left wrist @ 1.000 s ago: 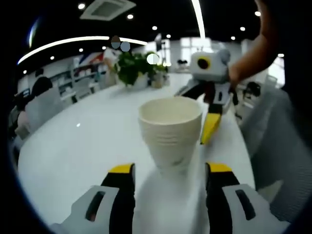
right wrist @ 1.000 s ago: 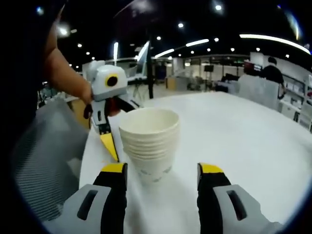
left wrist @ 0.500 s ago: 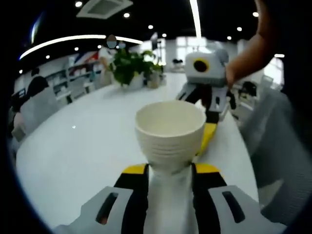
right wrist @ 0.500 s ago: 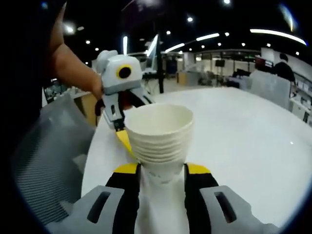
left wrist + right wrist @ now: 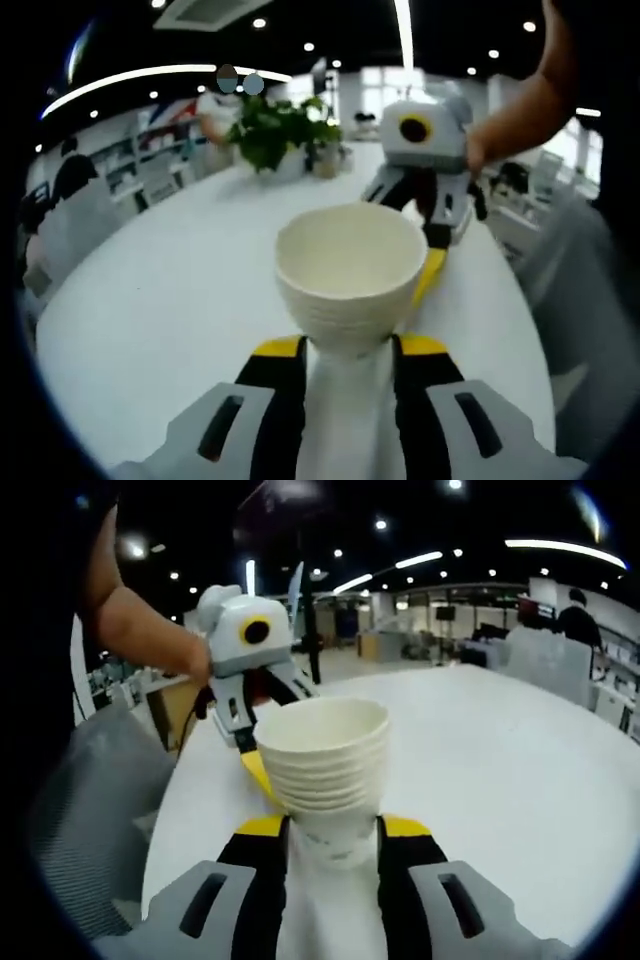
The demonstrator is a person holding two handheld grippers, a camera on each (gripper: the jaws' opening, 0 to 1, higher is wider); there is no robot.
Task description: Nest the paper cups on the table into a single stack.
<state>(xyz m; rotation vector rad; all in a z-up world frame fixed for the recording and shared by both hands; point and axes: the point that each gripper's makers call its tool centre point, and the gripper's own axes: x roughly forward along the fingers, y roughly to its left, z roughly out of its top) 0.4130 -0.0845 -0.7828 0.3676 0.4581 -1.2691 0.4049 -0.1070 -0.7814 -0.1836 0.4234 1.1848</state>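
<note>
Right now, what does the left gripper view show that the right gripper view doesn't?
Left gripper view: a leafy green potted plant at the table's far end, and the right gripper beyond the cups.

Right gripper view: the left gripper behind the cups, and distant office desks with monitors.

Both: a white paper cup stack clamped at its base between that view's own yellow-tipped jaws, over the glossy white table.
</note>
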